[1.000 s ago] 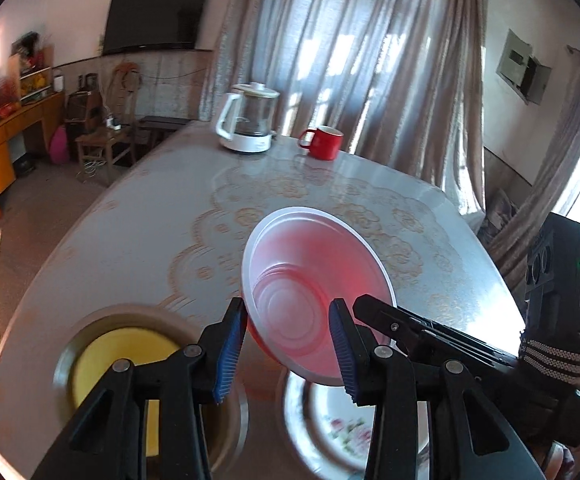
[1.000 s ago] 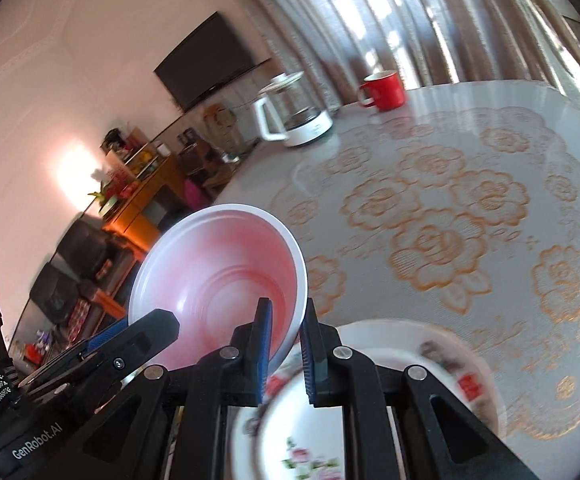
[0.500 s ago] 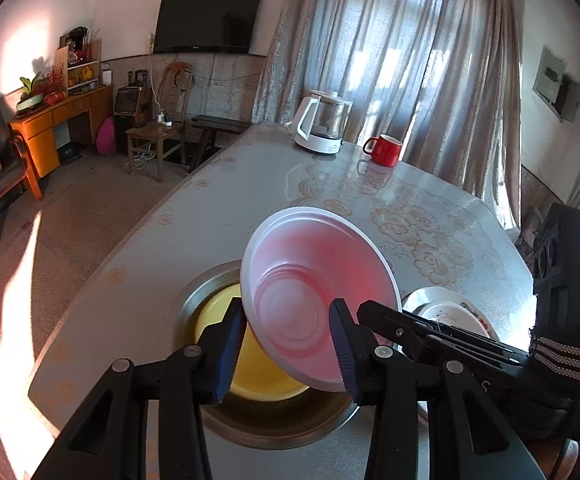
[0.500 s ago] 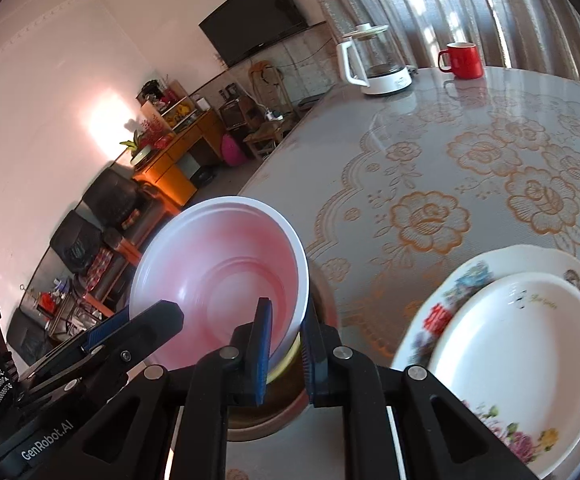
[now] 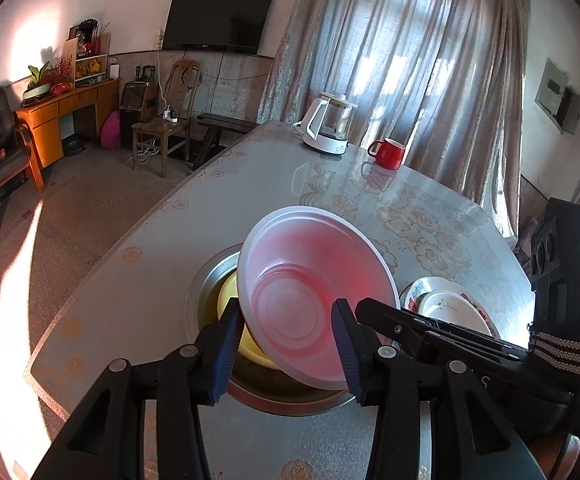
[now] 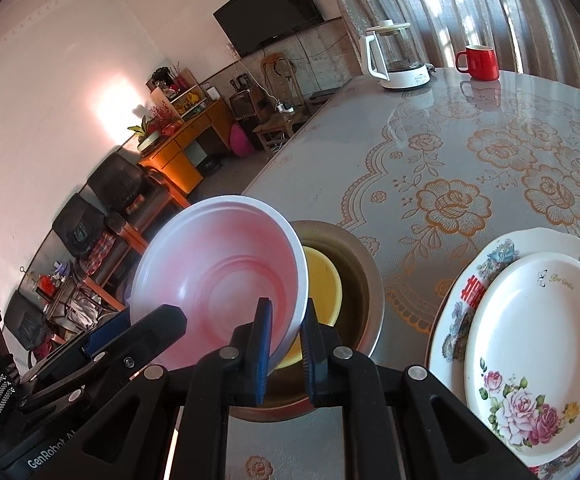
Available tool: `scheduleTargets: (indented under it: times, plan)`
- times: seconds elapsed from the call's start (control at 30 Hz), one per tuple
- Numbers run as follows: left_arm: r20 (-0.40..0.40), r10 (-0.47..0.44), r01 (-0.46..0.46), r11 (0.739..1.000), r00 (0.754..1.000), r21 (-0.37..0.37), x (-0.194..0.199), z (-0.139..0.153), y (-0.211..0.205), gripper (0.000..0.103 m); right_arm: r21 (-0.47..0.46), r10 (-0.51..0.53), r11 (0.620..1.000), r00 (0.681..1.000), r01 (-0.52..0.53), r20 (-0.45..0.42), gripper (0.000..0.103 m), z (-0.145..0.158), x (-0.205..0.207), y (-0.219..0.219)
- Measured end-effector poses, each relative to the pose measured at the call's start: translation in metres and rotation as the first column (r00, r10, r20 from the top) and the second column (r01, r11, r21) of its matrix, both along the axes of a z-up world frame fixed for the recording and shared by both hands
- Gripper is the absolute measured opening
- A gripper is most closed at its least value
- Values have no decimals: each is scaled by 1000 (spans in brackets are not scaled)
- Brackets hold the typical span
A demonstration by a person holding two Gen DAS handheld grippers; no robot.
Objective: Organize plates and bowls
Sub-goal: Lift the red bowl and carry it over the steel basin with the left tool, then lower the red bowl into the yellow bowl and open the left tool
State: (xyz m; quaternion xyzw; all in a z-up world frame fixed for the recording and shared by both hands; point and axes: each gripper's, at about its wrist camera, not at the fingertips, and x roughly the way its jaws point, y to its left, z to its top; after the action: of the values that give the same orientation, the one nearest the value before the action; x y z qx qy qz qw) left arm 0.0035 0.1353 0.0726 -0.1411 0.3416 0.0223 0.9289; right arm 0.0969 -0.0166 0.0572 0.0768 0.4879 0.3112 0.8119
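My right gripper (image 6: 284, 336) is shut on the rim of a pink bowl (image 6: 218, 276) and holds it tilted above a yellow bowl (image 6: 323, 284) that sits inside a metal basin (image 6: 363, 280). In the left wrist view the pink bowl (image 5: 313, 292) hangs between the open fingers of my left gripper (image 5: 286, 344), which do not press on it. The yellow bowl (image 5: 228, 290) and the metal basin (image 5: 206, 280) show behind it. Two stacked plates, a white one on a floral one (image 6: 529, 324), lie to the right of the basin.
A white kettle (image 5: 331, 130) and a red mug (image 5: 387, 154) stand at the far end of the table (image 5: 150, 264). Chairs and an orange cabinet (image 5: 62, 116) stand on the floor to the left. The table's left edge is close to the basin.
The pink bowl has moved left, from above the plates to above the yellow bowl in the basin. Both grippers moved with it. The right grip is unchanged.
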Motion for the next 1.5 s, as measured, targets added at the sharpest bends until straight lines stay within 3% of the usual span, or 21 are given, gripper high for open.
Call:
scheduleTargets:
  times: [0.27, 0.4, 0.53, 0.6, 0.97, 1.27, 1.5]
  plan:
    - [8, -30, 30, 998, 1000, -53, 0, 4, 10, 46, -20, -2, 1000, 1000, 2, 13, 13, 5, -6, 2]
    - [56, -79, 83, 994, 995, -69, 11, 31, 25, 55, -6, 14, 1000, 999, -13, 50, 13, 24, 0, 12]
    - [70, -105, 111, 989, 992, -93, 22, 45, 38, 55, 17, 28, 999, 995, -29, 99, 13, 46, 10, 21]
    - [54, -98, 105, 985, 994, -136, 28, 40, 45, 55, 26, 27, 999, 997, -29, 79, 13, 44, 17, 23]
    - [-125, -91, 71, 985, 988, -155, 47, -26, 38, 53, -10, 10, 1000, 995, -11, -96, 12, -16, 31, 19]
    - [-160, -79, 63, 993, 984, -104, 51, -42, 29, 53, -52, 2, 999, 991, -9, -131, 15, -37, 32, 17]
    - [-168, -70, 50, 992, 983, -117, 50, -48, 33, 53, -61, 2, 998, 993, -9, -114, 17, -37, 27, 15]
